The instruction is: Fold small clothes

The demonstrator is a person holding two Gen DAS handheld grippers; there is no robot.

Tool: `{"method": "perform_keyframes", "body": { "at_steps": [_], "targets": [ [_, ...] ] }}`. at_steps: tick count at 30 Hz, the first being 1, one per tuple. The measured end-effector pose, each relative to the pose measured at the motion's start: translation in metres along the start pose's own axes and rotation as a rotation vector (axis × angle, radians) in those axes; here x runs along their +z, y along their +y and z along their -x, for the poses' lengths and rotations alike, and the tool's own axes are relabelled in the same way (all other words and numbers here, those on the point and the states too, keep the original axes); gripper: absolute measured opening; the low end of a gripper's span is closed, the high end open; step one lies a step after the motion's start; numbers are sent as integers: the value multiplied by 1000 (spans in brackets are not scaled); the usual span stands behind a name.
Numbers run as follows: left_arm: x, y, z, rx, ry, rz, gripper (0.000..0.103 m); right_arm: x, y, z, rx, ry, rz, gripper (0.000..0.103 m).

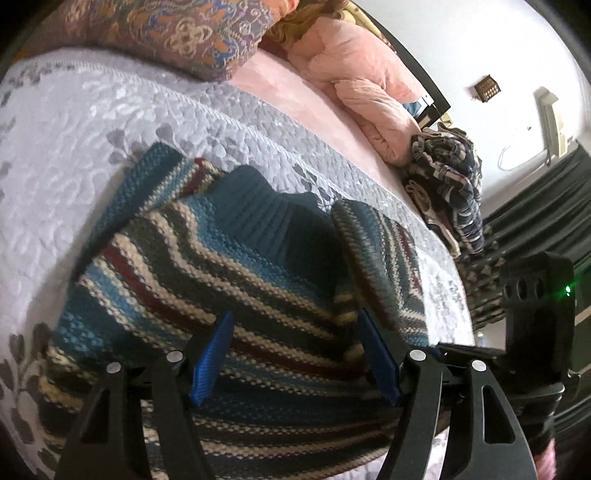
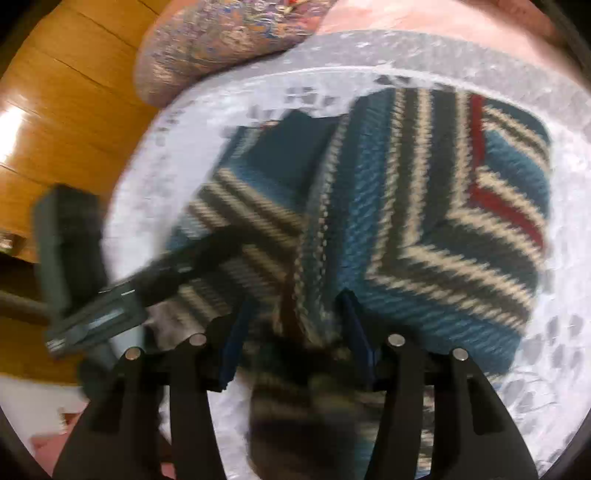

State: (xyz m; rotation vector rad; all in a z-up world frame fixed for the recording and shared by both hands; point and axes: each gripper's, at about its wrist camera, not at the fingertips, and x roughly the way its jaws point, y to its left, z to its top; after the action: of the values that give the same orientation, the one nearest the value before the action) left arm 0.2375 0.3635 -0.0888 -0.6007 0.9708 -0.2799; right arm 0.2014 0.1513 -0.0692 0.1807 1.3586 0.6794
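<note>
Left gripper [image 1: 295,332] hangs over the striped sweater [image 1: 229,266], jaws wide and empty. Right gripper [image 2: 295,314] straddles a blurred fold, jaws wide. The sweater lies on the bedspread [image 1: 74,155]; beyond it, 1 pillow [image 1: 166,33].

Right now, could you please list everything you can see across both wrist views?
Sweater: one, striped teal, cream, dark and red knit, lying partly folded on the bedspread.
Bedspread: one, pale lilac with grey leaf print, covering the bed.
Cushion: one, purple patterned, at the bed's far edge.
Quilt: one, pink, bunched at the far side.
Clothes pile: one, navy and cream, beyond the sweater.
Floor: wooden, orange-brown, beside the bed.
Left gripper: one, black with blue fingers, open over the sweater's lower part.
Right gripper: one, black with blue fingers, open over the sweater; view blurred.
</note>
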Motion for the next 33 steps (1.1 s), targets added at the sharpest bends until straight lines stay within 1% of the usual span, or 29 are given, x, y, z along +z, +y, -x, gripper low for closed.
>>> {"method": "perform_keyframes", "body": {
  "at_steps": [3,6,8,9,10,12,16,21,24,25,26,28,30,31,33],
  "targets": [
    [-1,1,-7,-51,25,29,69,-6,0,17,72,-6,1,51],
    [-3,-2,-17,-68,64,35,69,-14,-13,44,88,-41,-33,51],
    [-5,-5,-23,-83,85,33,69,-21,-25,60,48,-73,-40,51],
    [-7,-8,-27,-97,100,32,70,-27,-34,69,-6,-95,-41,51],
    [-7,-9,-28,-103,106,30,70,-31,-41,74,-33,-108,-46,51],
    [-8,-15,-35,-114,128,22,70,-42,-64,81,-39,-121,-87,51],
    [-9,-23,-44,-104,146,13,71,-58,-102,74,27,-138,-190,51],
    [-11,-34,-56,-112,173,3,71,-62,-123,59,70,-119,-229,51],
    [-11,-41,-64,-138,195,5,70,-63,-131,56,91,-118,-240,51],
    [-11,-44,-67,-149,204,3,69,-63,-132,54,95,-117,-243,51],
    [-12,-48,-71,-166,219,-1,65,-64,-133,54,101,-116,-246,51],
    [-13,-53,-76,-166,229,-13,61,-65,-136,53,112,-118,-249,51],
    [-14,-58,-81,-150,234,-29,52,-66,-138,52,116,-117,-251,51],
    [-14,-59,-82,-148,232,-29,50,-67,-140,51,119,-116,-255,51],
    [-13,-61,-80,-150,221,-34,40,-68,-143,50,133,-114,-268,51]
  ]
}}
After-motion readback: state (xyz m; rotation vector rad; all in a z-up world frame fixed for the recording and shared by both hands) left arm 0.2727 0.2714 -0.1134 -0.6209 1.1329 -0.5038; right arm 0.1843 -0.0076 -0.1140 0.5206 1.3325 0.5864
